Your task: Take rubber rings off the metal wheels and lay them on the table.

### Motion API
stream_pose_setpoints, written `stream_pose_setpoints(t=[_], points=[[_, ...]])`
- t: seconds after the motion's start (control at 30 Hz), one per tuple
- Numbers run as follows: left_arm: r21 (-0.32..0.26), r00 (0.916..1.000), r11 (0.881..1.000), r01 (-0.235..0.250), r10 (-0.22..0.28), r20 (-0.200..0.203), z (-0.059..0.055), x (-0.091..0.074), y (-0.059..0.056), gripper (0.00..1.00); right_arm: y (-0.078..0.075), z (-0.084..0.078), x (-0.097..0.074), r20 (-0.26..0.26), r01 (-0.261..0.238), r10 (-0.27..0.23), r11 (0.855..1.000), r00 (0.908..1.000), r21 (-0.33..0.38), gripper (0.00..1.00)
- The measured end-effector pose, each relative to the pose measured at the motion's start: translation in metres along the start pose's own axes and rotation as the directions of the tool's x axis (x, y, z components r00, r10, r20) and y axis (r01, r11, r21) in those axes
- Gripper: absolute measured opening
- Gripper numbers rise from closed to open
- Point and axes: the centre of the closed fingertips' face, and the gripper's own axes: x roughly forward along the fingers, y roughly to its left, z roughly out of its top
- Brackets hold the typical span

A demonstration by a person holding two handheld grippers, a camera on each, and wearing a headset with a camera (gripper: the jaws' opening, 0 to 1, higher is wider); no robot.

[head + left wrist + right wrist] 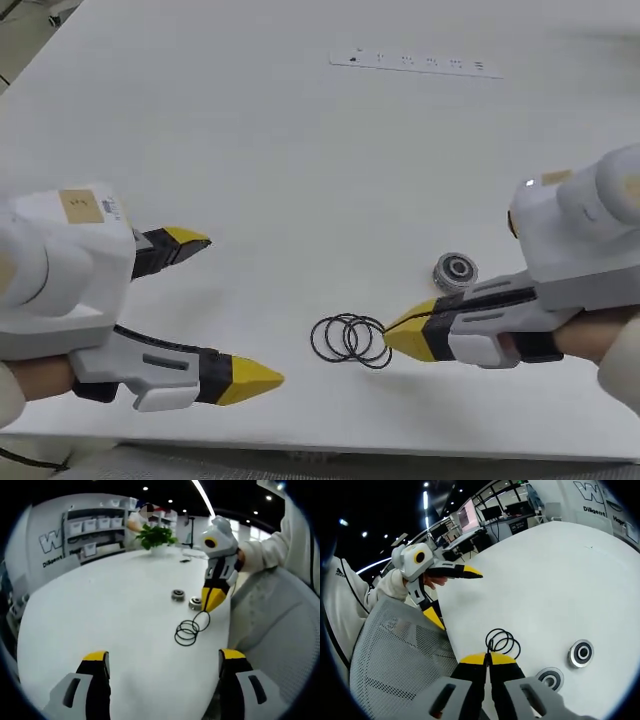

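**Right jaws pinch a ring at the pile; left jaws spread**

The right gripper (489,658) has its yellow-tipped jaws pressed together. They pinch the edge of one thin black ring (491,644) right at the tips. That ring overlaps the other rings (505,641), which lie flat in a small cluster on the white surface (560,570), just ahead of the tips.

In the right gripper view a wheel (550,678) sits on the surface just beside the right-hand jaw. A second wheel (581,653) lies a little further out on the same side, apart from the first. Both are apart from the rings. Whether either wheel carries a ring on its rim is too small to tell.

Ahead and to the left of these jaws, the left gripper (456,599) reaches in over the edge of the surface, above a grey mesh chair (395,650).

The left gripper's jaws are spread wide, with bare surface between them. In the left gripper view the rings lie ahead of the gap, slightly toward the right-hand jaw and well apart from both tips. The right gripper's closed tips come down onto their far edge. The two wheels sit just beyond the rings. Further out along the surface stands a green plant (156,535), with shelves (95,527) behind it.

In the head view a narrow white strip (415,62) lies on the surface far past both pairs of jaws.
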Motion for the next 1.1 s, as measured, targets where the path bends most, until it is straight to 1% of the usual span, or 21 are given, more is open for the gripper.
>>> stream_pose_setpoints(t=[0.1, 0.27, 0.5, 0.6, 0.73, 0.83, 1.1], points=[[-0.003, 1.0, 1.0, -0.003, 0.003, -0.007, -0.002, 0.0, 0.0, 0.91, -0.005, -0.004, 0.002, -0.011, 0.003, -0.002, 1.0, 0.9999, 0.019, 0.0], [-0.006, 0.9999, 1.0, -0.012, 0.012, -0.013, -0.002, -0.001, 0.002, 0.91, -0.015, -0.005, 0.002, -0.004, 0.024, -0.024, 0.999, 0.9997, 0.033, 0.0], [-0.013, 0.9994, 1.0, -0.027, 0.027, -0.022, -0.003, -0.002, 0.003, 0.9, -0.029, -0.009, -0.001, 0.007, 0.066, -0.067, 0.996, 0.9978, 0.058, 0.0], [-0.015, 0.9993, 0.999, -0.029, 0.029, -0.023, -0.003, -0.002, 0.002, 0.9, -0.038, -0.011, -0.002, 0.007, 0.1, -0.101, 0.993, 0.9949, 0.066, 0.0], [-0.015, 0.9992, 0.999, -0.029, 0.028, -0.029, -0.004, -0.001, 0.001, 0.89, -0.043, -0.008, -0.002, 0.021, 0.117, -0.118, 0.991, 0.9928, 0.066, 0.0], [-0.014, 0.9988, 0.999, -0.034, 0.033, -0.035, -0.005, -0.002, 0.001, 0.89, -0.043, -0.008, 0.0, 0.021, 0.114, -0.115, 0.991, 0.9931, 0.065, 0.0], [-0.011, 0.9979, 0.999, -0.04, 0.039, -0.052, -0.008, -0.004, 0.002, 0.88, -0.044, -0.013, 0.004, -0.008, 0.121, -0.12, 0.992, 0.9927, 0.043, 0.0]])
